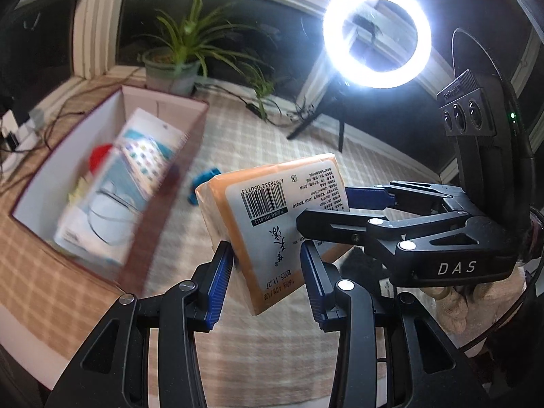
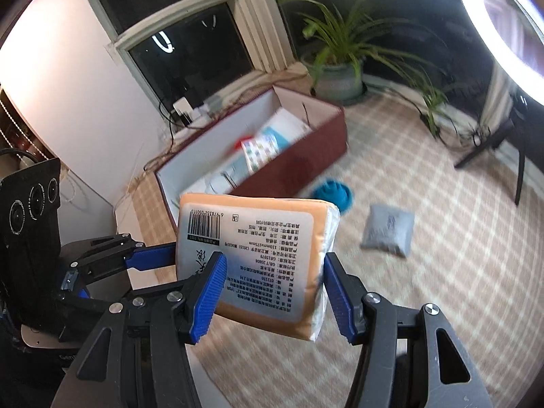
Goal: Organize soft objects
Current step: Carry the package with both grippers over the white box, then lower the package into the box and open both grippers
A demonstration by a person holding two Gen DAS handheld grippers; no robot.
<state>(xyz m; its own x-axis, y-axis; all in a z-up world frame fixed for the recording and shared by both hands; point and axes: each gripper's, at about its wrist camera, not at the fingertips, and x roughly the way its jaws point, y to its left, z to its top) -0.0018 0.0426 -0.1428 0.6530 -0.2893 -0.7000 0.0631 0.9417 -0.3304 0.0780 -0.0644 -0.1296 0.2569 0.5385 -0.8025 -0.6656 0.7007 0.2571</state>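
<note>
We work over a tabletop covered in a beige checked cloth, and the biggest thing on it is the open dark-red box with white inner walls, already holding a flat packet printed in blue and white and something red that is too blurred to name. The orange tissue pack hangs in the air between us and that box, label side up, held by both tools at once: our left claw grips its near end with both blue pads pressed to its sides, and our right claw appears to close across its other end from the side, though its far pad may stand slightly off the wrapper. We judge the step in hand to be carrying the pack to the box, perhaps a handover between hands; the next move calls for one claw to let go cleanly while the other swings the pack over the box's near wall and lowers it beside the packet. The pack is soft, so a hard squeeze would dent it. Still out on the cloth lie a grey pouch and a blue ribbed thing just beside the box. The potted plant and ring light stand well behind, clear of our path.
</note>
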